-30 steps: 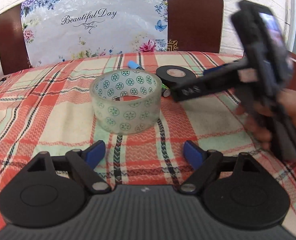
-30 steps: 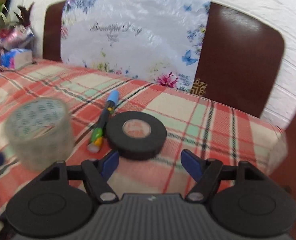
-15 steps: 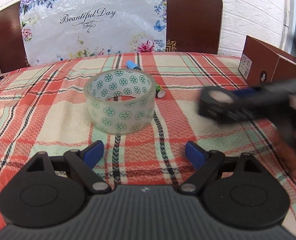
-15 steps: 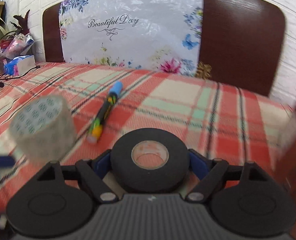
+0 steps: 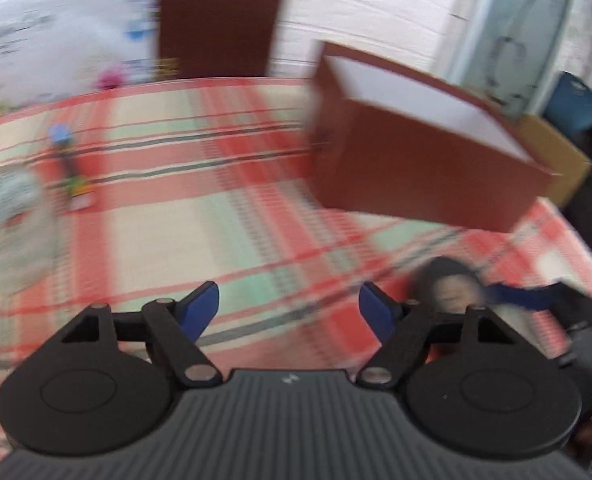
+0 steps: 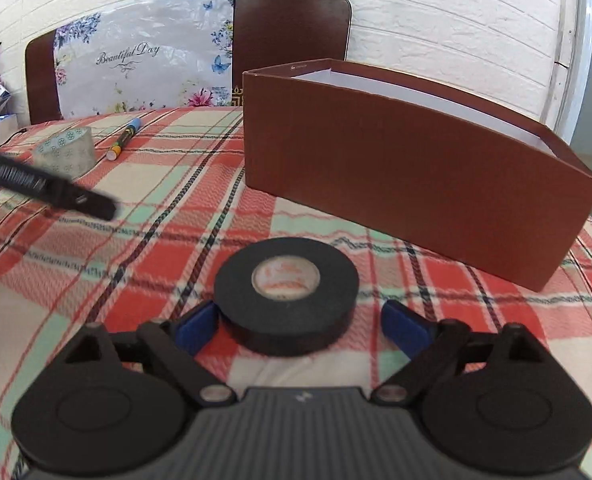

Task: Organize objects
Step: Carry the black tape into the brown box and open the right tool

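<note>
Right view alone: black tape [image 6: 286, 298] (sharp).

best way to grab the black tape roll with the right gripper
Grip the black tape roll across its outer rim, coming in low from the near side. It lies flat on the tablecloth, so its curved sides face the pads. The right gripper, jaws just opened, already straddles it; only the left pad looks close.
</note>
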A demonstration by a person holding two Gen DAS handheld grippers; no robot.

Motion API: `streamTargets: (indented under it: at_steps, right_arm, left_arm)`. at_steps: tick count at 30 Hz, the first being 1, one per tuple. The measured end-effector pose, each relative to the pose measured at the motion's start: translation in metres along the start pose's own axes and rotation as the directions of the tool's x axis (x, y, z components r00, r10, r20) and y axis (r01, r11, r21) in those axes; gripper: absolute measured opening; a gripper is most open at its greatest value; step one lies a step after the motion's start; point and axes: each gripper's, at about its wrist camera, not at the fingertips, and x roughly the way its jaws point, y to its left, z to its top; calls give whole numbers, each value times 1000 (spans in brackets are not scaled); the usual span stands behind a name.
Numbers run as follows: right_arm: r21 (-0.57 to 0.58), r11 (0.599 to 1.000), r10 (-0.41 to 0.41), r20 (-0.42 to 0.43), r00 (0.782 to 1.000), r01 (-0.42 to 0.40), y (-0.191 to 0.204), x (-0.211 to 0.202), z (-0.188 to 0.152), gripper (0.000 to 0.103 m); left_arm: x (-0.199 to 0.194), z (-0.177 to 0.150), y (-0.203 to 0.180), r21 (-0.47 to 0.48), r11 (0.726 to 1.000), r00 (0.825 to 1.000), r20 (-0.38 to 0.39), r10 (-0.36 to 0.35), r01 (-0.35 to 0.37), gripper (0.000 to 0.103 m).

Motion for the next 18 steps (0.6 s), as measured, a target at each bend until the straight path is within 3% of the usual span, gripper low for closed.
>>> streamTargets:
  at_steps: [4, 7, 9, 11, 12, 16, 18]
  right_arm:
    - [10, 1000, 27, 12, 1000, -27, -4, -3, -3, 85]
    - [-15, 999, 31, 22, 999, -30, -1, -4, -2, 80]
    - [-7, 999, 39, 24, 999, -39, -3, -4, -2, 80]
    - [7, 999, 51, 21, 998, -51, -5, -2, -1, 81]
    - [11, 998, 57, 21, 998, -57, -5, 0, -2, 80]
    - [-19, 999, 45, 47, 998, -44, 0, -3, -2, 76]
    - [-20, 999, 37, 77, 996, -36, 1, -9, 0, 76]
  left_arm:
    - [23, 17, -44, 30, 994, 990, -95, -101, 105, 76]
    - [42, 13, -63, 44, 992, 979, -172, -110, 119, 64]
    - [51, 7, -67, 56, 991, 972, -208, -108, 122, 61]
    - [53, 4, -65, 39, 988, 970, -203, -136, 147, 51]
    - [55, 6, -63, 30, 989, 968, -214, -133, 143, 38]
    - [57, 13, -60, 16, 991, 970, -208, -126, 133, 35]
    - [40, 23, -68, 46, 988, 980, -146, -137, 145, 35]
